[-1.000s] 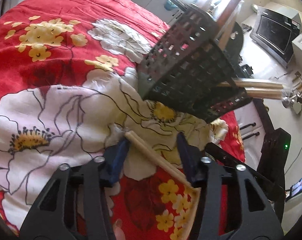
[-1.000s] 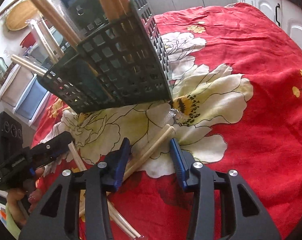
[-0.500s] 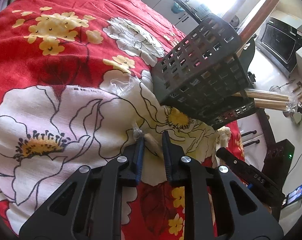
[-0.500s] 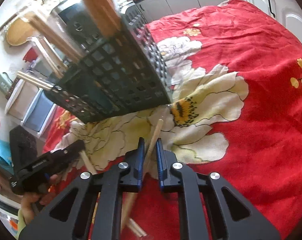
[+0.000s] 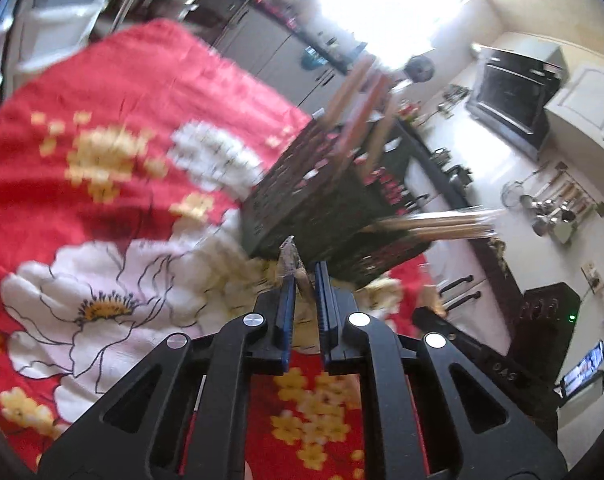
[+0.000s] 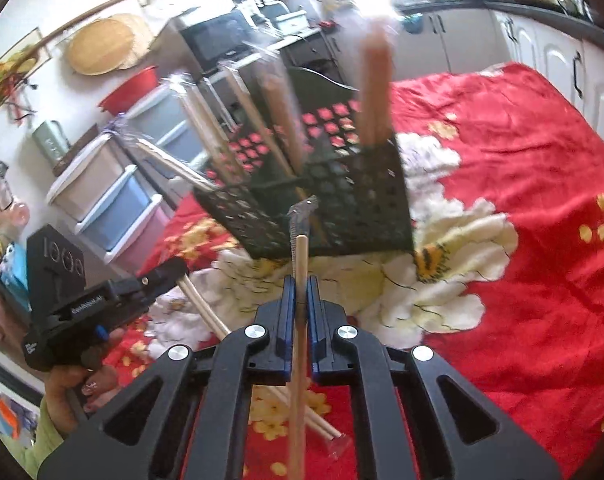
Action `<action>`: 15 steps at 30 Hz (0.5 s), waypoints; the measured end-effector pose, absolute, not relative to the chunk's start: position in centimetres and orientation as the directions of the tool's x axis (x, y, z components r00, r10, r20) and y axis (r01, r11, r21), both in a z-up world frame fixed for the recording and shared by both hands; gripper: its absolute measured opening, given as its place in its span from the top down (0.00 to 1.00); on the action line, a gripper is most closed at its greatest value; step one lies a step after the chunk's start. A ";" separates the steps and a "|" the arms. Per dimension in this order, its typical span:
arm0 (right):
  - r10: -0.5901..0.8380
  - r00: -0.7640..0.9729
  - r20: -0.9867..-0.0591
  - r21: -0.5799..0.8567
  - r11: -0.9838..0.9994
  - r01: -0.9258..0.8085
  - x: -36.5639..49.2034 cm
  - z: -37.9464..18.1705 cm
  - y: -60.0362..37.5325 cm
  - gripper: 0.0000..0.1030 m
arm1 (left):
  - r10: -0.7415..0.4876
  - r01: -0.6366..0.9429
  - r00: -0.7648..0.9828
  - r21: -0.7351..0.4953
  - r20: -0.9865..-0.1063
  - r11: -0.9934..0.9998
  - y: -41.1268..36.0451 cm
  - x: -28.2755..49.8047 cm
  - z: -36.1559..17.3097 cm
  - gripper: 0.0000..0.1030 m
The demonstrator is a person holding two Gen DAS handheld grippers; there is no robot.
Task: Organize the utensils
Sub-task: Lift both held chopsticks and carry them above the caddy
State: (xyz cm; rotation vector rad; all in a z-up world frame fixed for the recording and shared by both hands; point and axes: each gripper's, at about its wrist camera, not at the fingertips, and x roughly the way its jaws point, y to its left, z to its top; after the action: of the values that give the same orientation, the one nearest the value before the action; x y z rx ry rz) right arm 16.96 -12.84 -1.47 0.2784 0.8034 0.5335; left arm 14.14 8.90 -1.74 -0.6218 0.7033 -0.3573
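In black basket point(image 6: 354, 200): upright wooden sticks point(image 6: 376, 84)

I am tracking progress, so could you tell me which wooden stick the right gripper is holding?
The thin pale stick rising between the right gripper's blue pads; the others stand in the black basket.

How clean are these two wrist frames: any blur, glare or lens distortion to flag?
Left wrist view: window blown out to white; cloth and black basket smeared by motion blur; left gripper stays sharp. Right wrist view: basket and its upright sticks blurred, the held stick in the right gripper crisp. Both show fisheye curving and dark corners.
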 end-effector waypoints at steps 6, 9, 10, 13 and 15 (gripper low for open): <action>0.573 0.600 -0.558 0.401 0.819 -0.410 15.7 1.4 -12.1 0.94 | -0.523 0.210 0.752 -0.606 -0.401 0.767 7.8 11.9 2.7 0.97; 0.578 0.619 -0.532 0.382 0.816 -0.434 15.1 2.7 -11.9 0.94 | -0.520 0.243 0.767 -0.580 -0.376 0.778 7.0 11.3 4.4 0.97; 0.579 0.628 -0.520 0.373 0.815 -0.443 14.9 3.3 -11.9 0.94 | -0.519 0.250 0.770 -0.573 -0.371 0.780 6.7 11.2 4.7 0.97; 0.579 0.654 -0.487 0.345 0.816 -0.464 14.5 4.9 -11.9 0.94 | -0.519 0.277 0.782 -0.553 -0.346 0.786 6.3 10.8 6.2 0.97; 0.576 0.672 -0.465 0.330 0.817 -0.472 14.2 5.8 -11.9 0.94 | -0.516 0.292 0.790 -0.537 -0.331 0.791 6.2 10.5 7.0 0.97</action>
State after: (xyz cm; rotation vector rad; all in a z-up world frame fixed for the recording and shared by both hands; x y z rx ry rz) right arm 14.18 -11.93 5.77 0.1886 0.5867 0.5941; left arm 10.53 6.16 7.00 -0.4860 0.4885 -0.4536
